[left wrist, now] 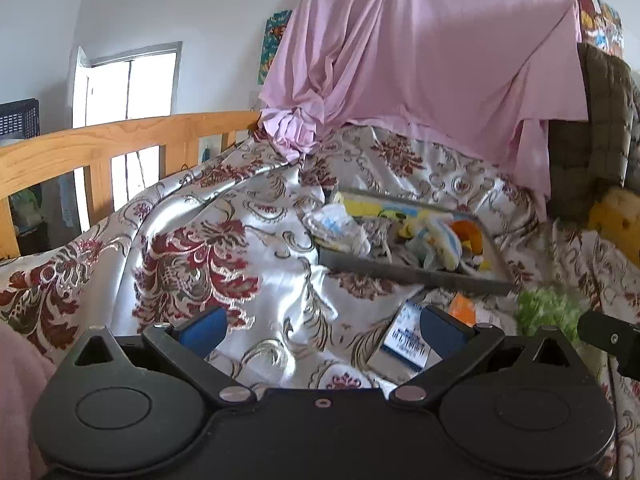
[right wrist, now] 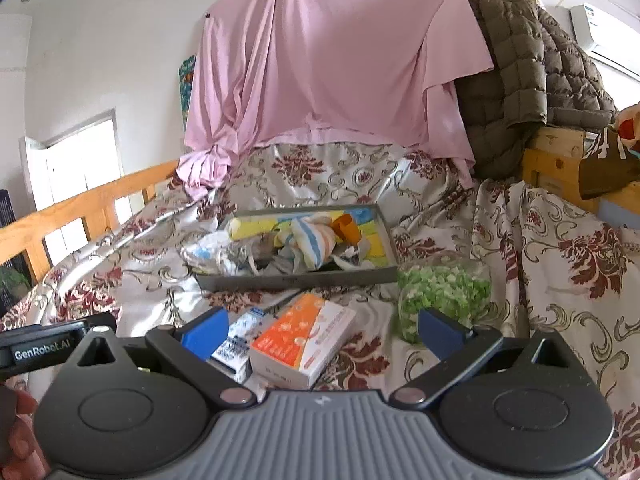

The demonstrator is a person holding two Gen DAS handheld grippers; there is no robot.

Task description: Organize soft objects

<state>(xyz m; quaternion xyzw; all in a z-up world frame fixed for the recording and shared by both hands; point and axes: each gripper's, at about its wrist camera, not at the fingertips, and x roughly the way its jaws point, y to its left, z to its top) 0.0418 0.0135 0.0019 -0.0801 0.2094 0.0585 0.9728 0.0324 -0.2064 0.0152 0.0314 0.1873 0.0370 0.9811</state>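
The left tongs (left wrist: 320,330), black with blue pads, were spread wide and held nothing; beneath them lay only the glossy white bedspread with dark red floral pattern (left wrist: 224,248). The right tongs (right wrist: 322,330) were likewise spread and empty, hovering just above a small orange-and-white cardboard box (right wrist: 304,340) that lay on the bed, touching a blue-and-white printed packet (right wrist: 240,338) on its left. Just to the right of that box sat a clear bag of green and white shredded bits (right wrist: 442,292), near the right blue pad in the picture.

Farther out, in the middle of the bed, rested a shallow grey rectangular tray (right wrist: 296,280). It already held a loose heap of soft things: a yellow rolled cloth (right wrist: 252,226), a striped white, blue and orange fabric piece (right wrist: 316,240), an orange item (right wrist: 347,227) and a crumpled pale plastic wrapper (right wrist: 208,252) hanging over the tray's left edge. The heap looked jumbled rather than sorted.

Behind the tray a pink sheet (right wrist: 332,60) hung draped down to the bed, with a brown quilted jacket (right wrist: 528,76) at the right and a wooden bed rail (left wrist: 120,144) at the left.

Judging by this, the task seemed partly done: several soft items were gathered in the tray, while the box, the packet and the green bag were outside it. Whether those belonged in the tray could not be told.
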